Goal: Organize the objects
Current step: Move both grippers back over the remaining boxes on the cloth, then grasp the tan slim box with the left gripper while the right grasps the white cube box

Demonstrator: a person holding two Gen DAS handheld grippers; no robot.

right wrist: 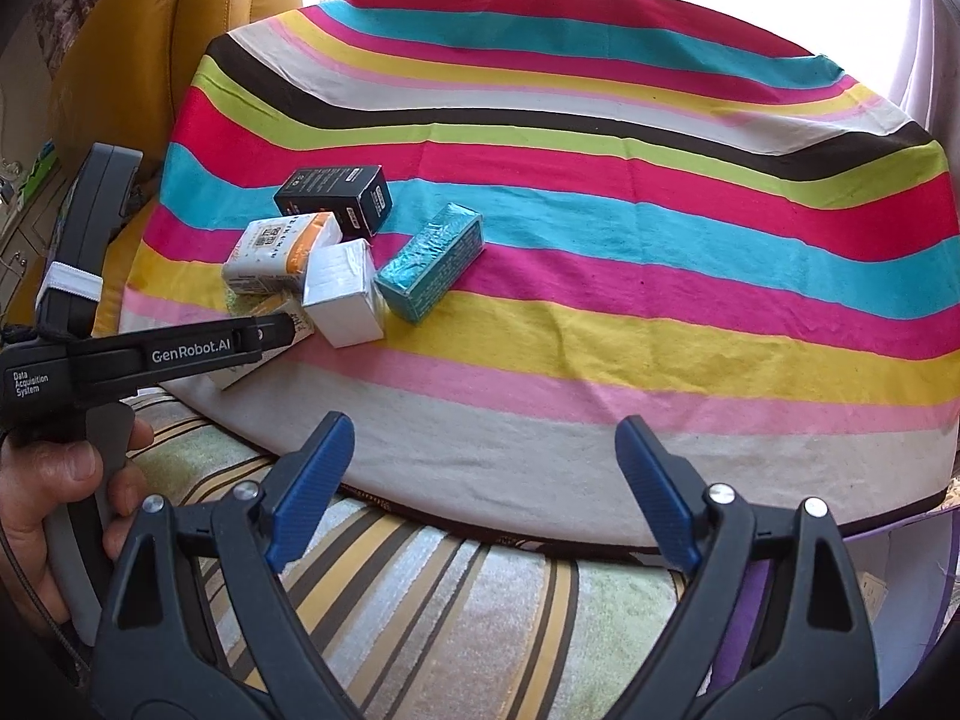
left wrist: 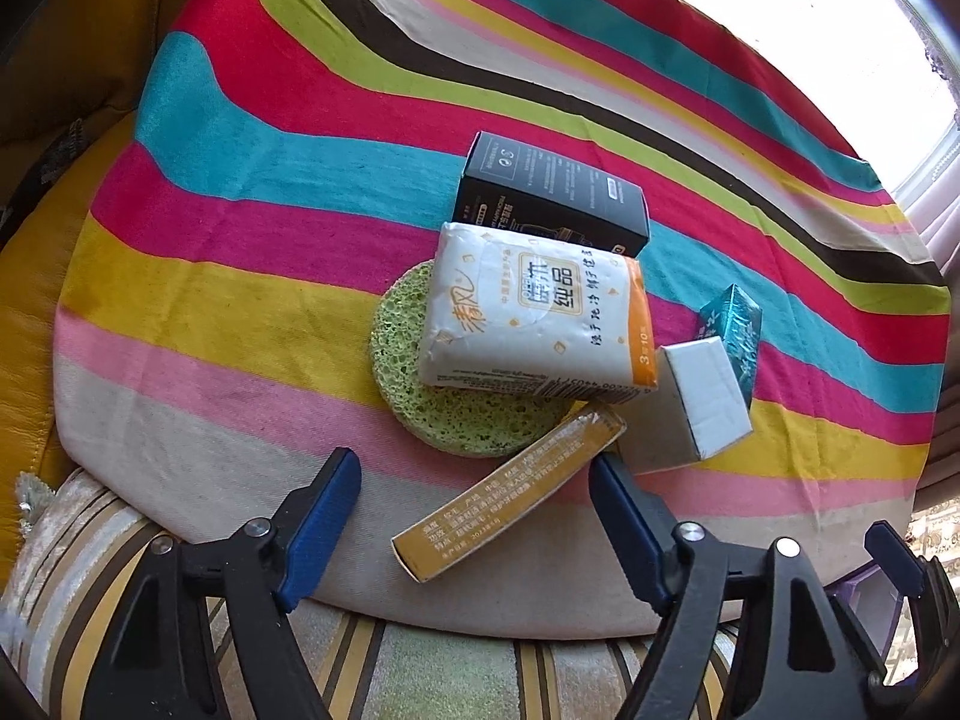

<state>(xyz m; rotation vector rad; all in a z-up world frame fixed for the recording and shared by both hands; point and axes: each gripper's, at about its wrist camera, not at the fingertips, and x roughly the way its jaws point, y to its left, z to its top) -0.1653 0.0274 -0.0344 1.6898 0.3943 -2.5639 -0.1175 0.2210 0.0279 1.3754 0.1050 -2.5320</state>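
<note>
showing the left gripper (left wrist: 474,516) poised over the long orange box (left wrist: 510,495), which lies at lower centre of the left wrist view with its long axis running diagonally, lower left to upper right, between the parted jaws (no pad yet pressing on it). it rests on the striped cloth (left wrist: 240,312), its upper end touching the green sponge (left wrist: 444,408) under the tissue pack (left wrist: 534,312). the left hand is nearer, pitched steeply downward; the right gripper (right wrist: 483,480), wide and empty, hangs well apart over the cloth's near edge.
</note>
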